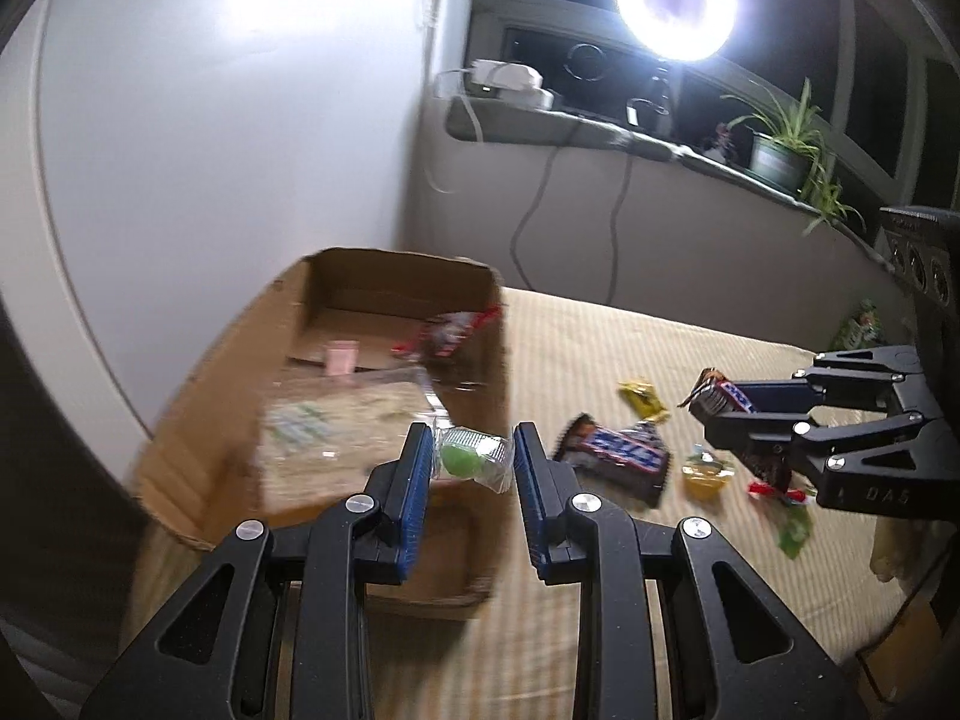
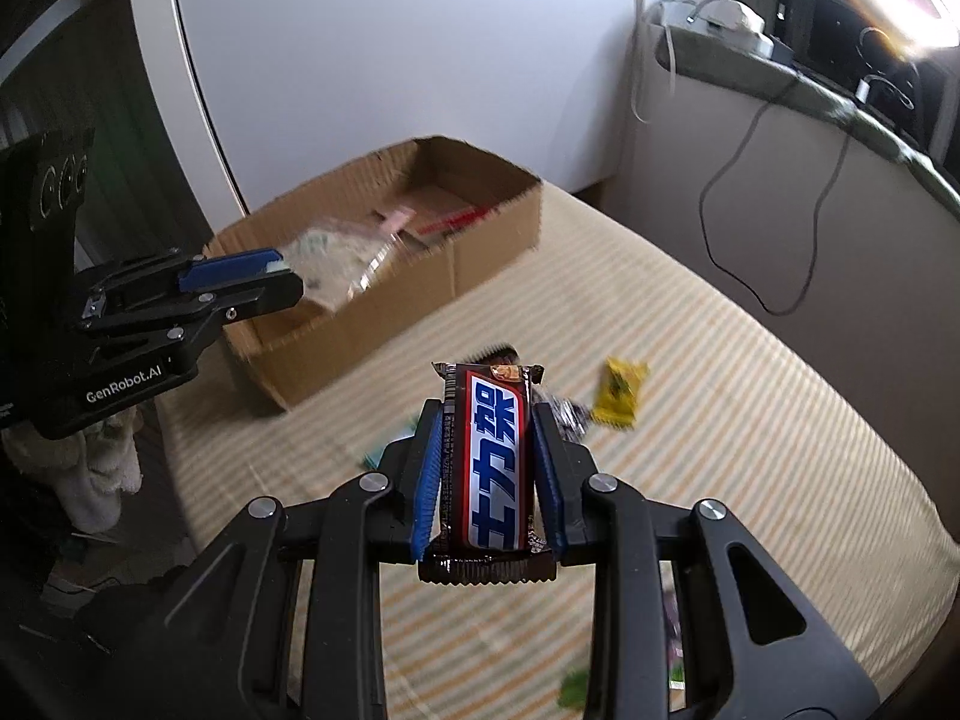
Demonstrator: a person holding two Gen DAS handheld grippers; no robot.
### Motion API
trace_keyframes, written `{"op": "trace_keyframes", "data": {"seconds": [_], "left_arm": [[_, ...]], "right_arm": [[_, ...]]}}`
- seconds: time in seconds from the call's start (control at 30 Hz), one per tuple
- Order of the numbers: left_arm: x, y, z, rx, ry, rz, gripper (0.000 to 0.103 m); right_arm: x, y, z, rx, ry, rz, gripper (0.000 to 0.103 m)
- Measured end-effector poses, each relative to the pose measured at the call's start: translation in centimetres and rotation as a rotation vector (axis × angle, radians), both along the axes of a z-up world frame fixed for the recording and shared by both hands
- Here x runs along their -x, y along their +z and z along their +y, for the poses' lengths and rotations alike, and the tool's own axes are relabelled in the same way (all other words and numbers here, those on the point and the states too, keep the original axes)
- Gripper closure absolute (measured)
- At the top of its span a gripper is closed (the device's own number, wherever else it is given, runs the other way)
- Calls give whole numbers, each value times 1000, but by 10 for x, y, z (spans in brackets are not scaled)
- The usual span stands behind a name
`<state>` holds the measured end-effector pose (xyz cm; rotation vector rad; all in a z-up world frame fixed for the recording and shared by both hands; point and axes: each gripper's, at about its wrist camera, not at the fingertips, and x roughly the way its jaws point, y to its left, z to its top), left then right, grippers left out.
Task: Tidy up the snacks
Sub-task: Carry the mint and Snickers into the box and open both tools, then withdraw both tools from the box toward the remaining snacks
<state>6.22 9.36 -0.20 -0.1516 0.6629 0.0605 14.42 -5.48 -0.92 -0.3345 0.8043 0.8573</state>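
My left gripper [image 1: 473, 456] is shut on a clear-wrapped green jelly candy [image 1: 474, 455] and holds it over the near right corner of the open cardboard box [image 1: 384, 276]. The box holds a clear packet [image 1: 336, 414] and a red-wrapped snack [image 1: 447, 333]. My right gripper [image 2: 487, 468] is shut on a brown Snickers bar [image 2: 491, 468] and holds it above the striped table; it shows in the left wrist view [image 1: 720, 414] at the right. The left gripper shows in the right wrist view [image 2: 264, 276] beside the box [image 2: 480, 222].
On the striped tablecloth [image 1: 600, 330] lie another Snickers bar [image 1: 618, 453], a yellow candy [image 1: 643, 399], a yellow jelly cup [image 1: 708, 471] and green wrappers [image 1: 795, 525]. A white wall stands behind the box. A windowsill with a ring light [image 1: 675, 6], cables and a plant [image 1: 786, 144] is behind.
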Motion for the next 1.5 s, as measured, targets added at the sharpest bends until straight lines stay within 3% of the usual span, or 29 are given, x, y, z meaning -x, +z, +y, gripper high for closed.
{"op": "trace_keyframes", "data": {"seconds": [0.37, 0.77, 1.23, 1.37, 1.43, 1.5], "left_arm": [[6, -5, 44, -14, 103, 6, 77], [2, -12, 68, -24, 147, 23, 77], [-3, -13, 68, -29, 139, 31, 76], [-4, -12, 67, -33, 136, 32, 70], [-3, -12, 66, -33, 136, 32, 70], [-2, -11, 65, -35, 136, 31, 66]], "right_arm": [[-9, 10, 69, -13, 74, -19, 74], [-29, 5, 134, 11, 108, -18, 74], [-45, -9, 154, 35, 107, 6, 74], [-45, -6, 152, 28, 108, 6, 73], [-45, -3, 151, 28, 101, -10, 61], [-45, 0, 149, 20, 93, -24, 37]]}}
